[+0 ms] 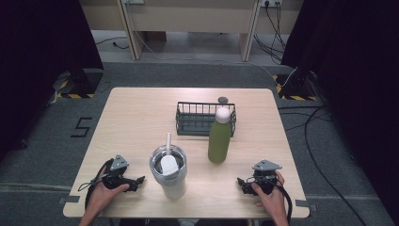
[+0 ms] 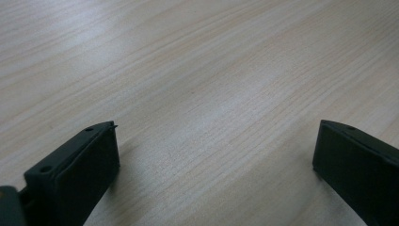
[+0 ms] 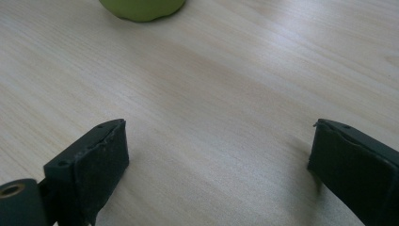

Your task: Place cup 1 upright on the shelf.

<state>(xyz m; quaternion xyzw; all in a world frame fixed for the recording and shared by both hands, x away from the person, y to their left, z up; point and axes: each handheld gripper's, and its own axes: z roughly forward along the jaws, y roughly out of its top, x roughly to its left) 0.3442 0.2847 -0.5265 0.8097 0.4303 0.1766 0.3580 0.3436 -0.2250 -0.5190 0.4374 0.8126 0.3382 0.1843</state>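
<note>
I can read one sign: a black "5" (image 1: 81,127) marked on the grey floor (image 1: 42,155), off the counter's (image 1: 136,113) left edge.

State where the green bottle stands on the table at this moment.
In the high view the green bottle stands upright right of centre on the table, just in front of the wire basket and right of the steel tumbler.

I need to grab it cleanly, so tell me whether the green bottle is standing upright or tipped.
Upright. The green bottle stands on its base on the table, white cap on top, in front of the wire basket.
</note>
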